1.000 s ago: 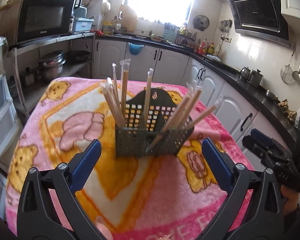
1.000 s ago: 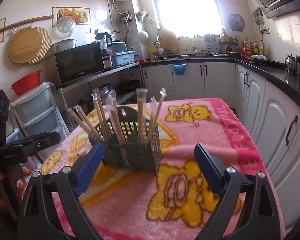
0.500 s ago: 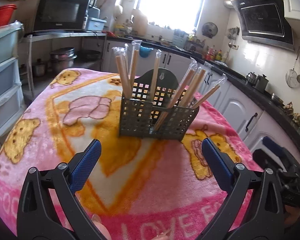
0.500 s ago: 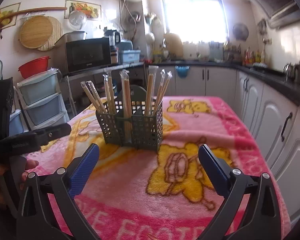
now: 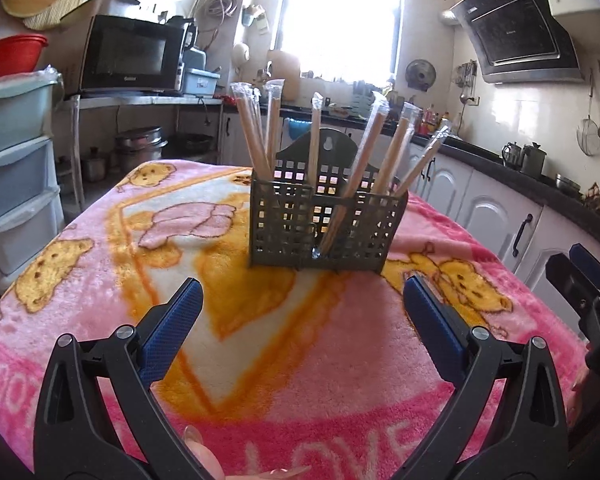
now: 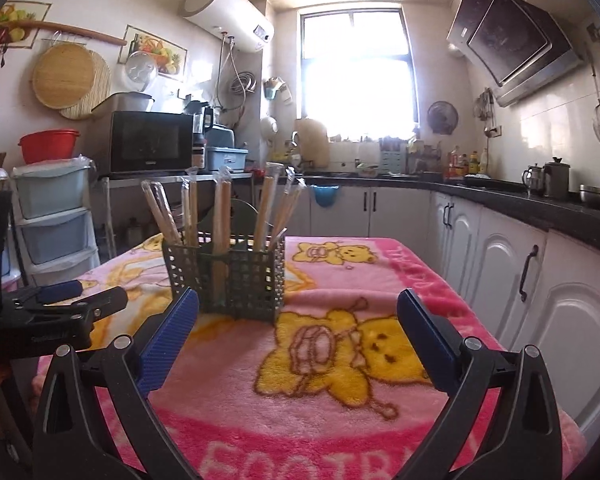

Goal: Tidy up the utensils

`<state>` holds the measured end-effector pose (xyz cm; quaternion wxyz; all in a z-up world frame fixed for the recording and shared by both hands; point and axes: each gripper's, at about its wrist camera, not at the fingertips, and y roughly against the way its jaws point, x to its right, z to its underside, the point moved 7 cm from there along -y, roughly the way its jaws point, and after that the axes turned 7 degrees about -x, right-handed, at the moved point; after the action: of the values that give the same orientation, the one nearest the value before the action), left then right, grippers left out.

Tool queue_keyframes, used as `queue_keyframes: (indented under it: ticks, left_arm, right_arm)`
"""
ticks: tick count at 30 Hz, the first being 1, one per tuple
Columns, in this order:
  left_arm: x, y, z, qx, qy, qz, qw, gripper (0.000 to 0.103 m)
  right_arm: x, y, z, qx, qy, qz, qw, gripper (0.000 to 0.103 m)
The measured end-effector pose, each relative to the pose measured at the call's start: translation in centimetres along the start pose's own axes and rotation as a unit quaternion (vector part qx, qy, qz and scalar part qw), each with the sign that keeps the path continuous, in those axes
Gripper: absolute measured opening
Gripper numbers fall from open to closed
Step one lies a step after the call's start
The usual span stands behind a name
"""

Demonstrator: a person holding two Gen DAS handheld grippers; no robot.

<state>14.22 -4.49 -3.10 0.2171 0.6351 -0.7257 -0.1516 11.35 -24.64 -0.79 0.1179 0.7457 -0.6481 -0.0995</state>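
The right gripper point(image 6: 298, 326) is wide open above the pink blanket point(image 6: 319, 420). The basket point(image 6: 226, 280) holds wrapped chopsticks point(image 6: 221, 216).

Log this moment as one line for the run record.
left gripper: open, empty | right gripper: open, empty | wrapped chopsticks: standing in utensil caddy | caddy: on pink blanket, untouched

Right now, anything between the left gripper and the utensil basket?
Nothing: only bare pink blanket lies between the open left gripper and the basket, clearest in the left wrist view.
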Motion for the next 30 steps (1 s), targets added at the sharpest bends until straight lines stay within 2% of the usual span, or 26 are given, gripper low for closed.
queue_keyframes:
  ticks: [3,9,30]
  left_arm:
    - [0.37,0.13,0.33,0.01,-0.009,-0.015,0.9998,0.093]
    - [0.83,0.59,0.2,0.03,-0.024,-0.016,0.9991,0.093]
    - [0.01,0.61,0.24,0.029,-0.005,-0.015,0.9995,0.093]
  right_arm:
    - [0.19,0.3,0.63,0.012,-0.003,0.003,1.0,0.097]
    - [0.12,0.8,0.88,0.035,-0.006,0.004,0.999,0.097]
    - [0.1,0.62,1.08,0.031,-0.015,0.008,0.999,0.097]
